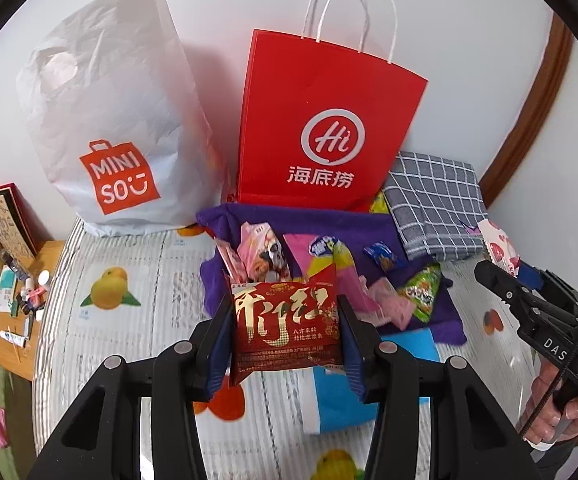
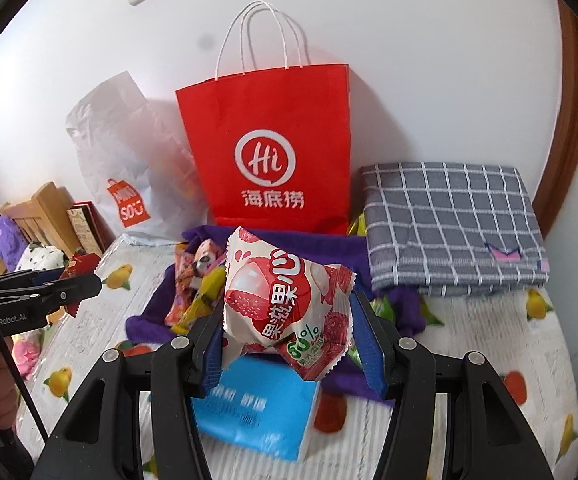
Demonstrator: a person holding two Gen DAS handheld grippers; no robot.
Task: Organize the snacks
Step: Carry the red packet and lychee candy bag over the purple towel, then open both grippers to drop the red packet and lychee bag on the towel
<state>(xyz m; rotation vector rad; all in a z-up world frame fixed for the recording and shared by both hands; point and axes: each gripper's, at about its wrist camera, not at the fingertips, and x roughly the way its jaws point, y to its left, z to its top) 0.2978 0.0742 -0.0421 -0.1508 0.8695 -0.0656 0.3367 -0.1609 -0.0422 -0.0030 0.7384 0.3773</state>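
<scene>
Tools both clamped: my left tool point(image 1: 285, 332) grips red packet point(image 1: 287, 326), right tool point(image 2: 287, 336) lychee pouch point(image 2: 285, 304); light, crinkly, slippery, so I pinch mid-body.

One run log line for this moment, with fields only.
left gripper: shut on red packet | right gripper: shut on lychee packet | other snacks: on purple cloth

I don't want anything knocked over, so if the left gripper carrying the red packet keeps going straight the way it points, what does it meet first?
Most likely the loose snack pile on the purple cloth, directly ahead of the left gripper and its red packet. The red paper bag stands behind that. Depth is hard to judge through the fisheye.
</scene>
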